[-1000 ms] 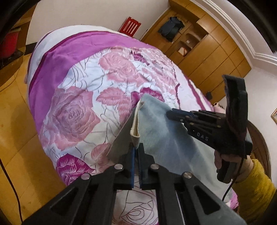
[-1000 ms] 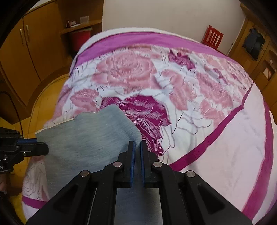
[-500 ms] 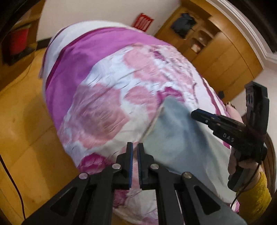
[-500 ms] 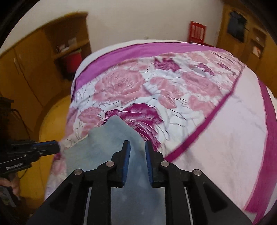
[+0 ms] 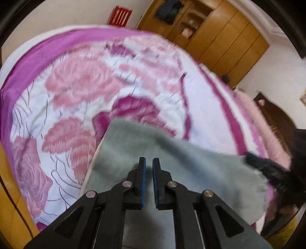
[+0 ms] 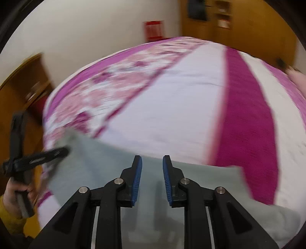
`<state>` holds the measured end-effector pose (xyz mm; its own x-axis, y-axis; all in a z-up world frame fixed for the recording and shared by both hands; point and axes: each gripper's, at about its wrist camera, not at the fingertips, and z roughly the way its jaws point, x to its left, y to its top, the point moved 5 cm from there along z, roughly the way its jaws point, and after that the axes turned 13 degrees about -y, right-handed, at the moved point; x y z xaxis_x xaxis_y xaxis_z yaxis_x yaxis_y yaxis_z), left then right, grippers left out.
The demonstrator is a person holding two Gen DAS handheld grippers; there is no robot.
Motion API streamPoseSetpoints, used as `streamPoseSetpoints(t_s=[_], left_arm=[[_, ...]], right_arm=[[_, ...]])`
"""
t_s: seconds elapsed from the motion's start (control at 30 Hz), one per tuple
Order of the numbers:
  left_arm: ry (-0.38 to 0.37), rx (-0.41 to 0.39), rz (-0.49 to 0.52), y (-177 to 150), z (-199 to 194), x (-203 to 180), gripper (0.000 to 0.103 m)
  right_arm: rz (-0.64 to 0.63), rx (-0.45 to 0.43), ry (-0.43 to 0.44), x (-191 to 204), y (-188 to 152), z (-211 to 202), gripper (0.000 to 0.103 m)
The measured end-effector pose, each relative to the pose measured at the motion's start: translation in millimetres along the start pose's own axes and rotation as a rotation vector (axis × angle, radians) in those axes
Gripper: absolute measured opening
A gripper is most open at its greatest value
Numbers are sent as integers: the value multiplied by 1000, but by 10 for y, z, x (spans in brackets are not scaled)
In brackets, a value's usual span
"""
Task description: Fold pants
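Home bedroom. Large bed with pink-and-magenta rose-print quilt point(image 5: 80, 92) fills both views. Honey-coloured wooden built-in wardrobe with shelf niches point(image 5: 216, 38) along the far wall, dark garment point(image 5: 165, 8) hanging on it. Red slatted chair point(image 5: 120, 17) against the plain white wall point(image 6: 86, 38). Yellow wooden floor point(image 5: 11, 206) beside the bed.

Pants point(image 5: 172, 162): pale grey-green, soft fabric w/ a cream inner edge showing along the left border. Lying flat on the bed, folded into a broad panel, near the bed's edge. In the left wrist view the far corner comes to a blunt point over a magenta rose print. In the right wrist view pants point(image 6: 95, 168) run across the lower frame, far edge roughly straight; blurred, so seams & details can't be made out.
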<state>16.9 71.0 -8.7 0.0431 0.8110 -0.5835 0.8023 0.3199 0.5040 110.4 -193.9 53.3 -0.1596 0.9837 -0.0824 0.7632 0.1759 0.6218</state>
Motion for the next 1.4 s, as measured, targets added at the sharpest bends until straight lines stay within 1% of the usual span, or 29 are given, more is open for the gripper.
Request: streamPoseSetpoints(t_s=[0.03,0.07,0.1,0.2,0.33,0.43,0.5,0.53,0.57,0.6,0.67,0.7,0.73,0.87,0.93,1.07,1.13,1.2,1.27,1.3,1.4], left_arm=[[17,15,-20,-34,33,54,5],[15,15,-48,-74,38,115,5],[8,10,-68,-106,19,158,5],[7,3,-108,-172,-35,256,5],[28,5,-110,-219,-83,261,5],[63,8,-77,-203,-51,191,5],[77,8,-64,-209,-47,176,5],[78,8,-66,-208,-44,179,5],[76,7,-73,-206,-42,188,5],[74,7,-79,-204,-43,197,5],[73,8,-82,-201,-51,208,5],[75,9,-79,-201,-47,209,5],[80,10,-73,-203,-47,205,5],[102,18,-40,-218,-23,187,5],[104,19,-34,-216,-19,187,5],[109,27,-37,-198,-35,166,5],[108,25,-32,-163,-73,117,5],[95,6,-18,-103,-122,34,5],[73,-10,6,-26,-152,-71,5],[69,-12,18,5,-152,-114,7],[69,-8,60,84,-100,-228,15]], right_arm=[[29,0,-21,-152,-4,10,32],[69,0,-40,-361,-4,36,39],[98,4,-47,-504,1,66,44],[176,47,-29,-906,-7,215,50],[220,121,49,-1159,-88,445,51],[201,186,135,-1123,-207,606,51],[176,202,177,-1074,-291,626,48],[163,195,175,-1059,-306,623,42],[146,184,168,-1039,-316,606,19],[135,170,159,-1027,-315,581,10],[143,116,136,-1037,-271,509,9],[137,87,108,-1048,-235,483,9],[131,79,87,-1052,-214,490,9],[88,119,31,-995,-239,716,10],[83,101,7,-992,-239,736,10],[160,99,12,-1046,-211,673,11],[190,62,-5,-1083,-173,543,12],[214,20,-34,-1154,-144,370,21],[248,-12,-56,-1260,-146,206,24],[274,-23,-60,-1341,-156,123,24],[382,-42,-57,-1656,-269,-109,24]])
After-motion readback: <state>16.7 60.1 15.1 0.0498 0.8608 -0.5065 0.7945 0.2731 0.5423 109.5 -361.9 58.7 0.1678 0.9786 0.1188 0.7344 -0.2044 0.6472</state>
